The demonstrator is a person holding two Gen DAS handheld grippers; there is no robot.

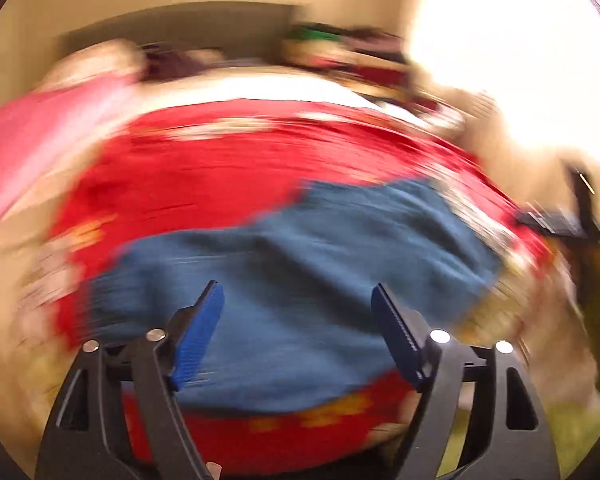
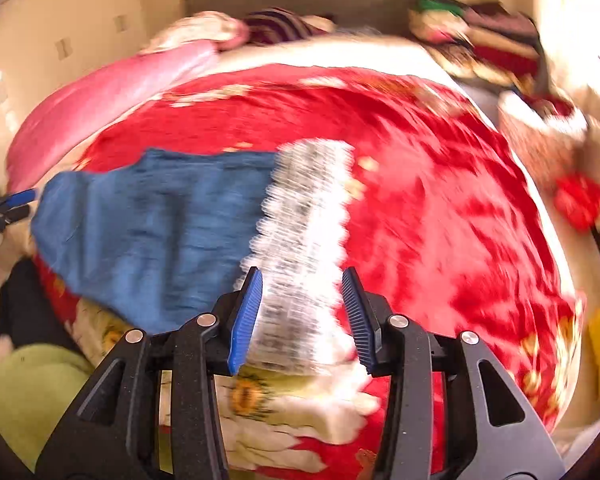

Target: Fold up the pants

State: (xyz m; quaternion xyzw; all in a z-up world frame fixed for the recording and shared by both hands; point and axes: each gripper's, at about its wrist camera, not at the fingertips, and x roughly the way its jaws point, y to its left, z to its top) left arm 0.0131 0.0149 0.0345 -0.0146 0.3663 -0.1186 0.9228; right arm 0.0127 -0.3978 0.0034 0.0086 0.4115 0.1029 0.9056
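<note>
Blue pants (image 1: 300, 264) centre frame on red blanket (image 1: 220, 168): soft, limp, likely light; take hold at edge or corner; left gripper (image 1: 298, 300), right gripper (image 2: 302, 284) fingers apart, empty

My left gripper (image 1: 298, 292) is showing a matte black frame with triangular cut-outs and four round silver screws, and its fingers (image 1: 198, 338) are wearing ribbed blue pads. My right gripper (image 2: 302, 276), beside the blue pants (image 2: 160, 224), is looking the same: black arms, silver screws, blue grooved pads (image 2: 244, 318).
</note>
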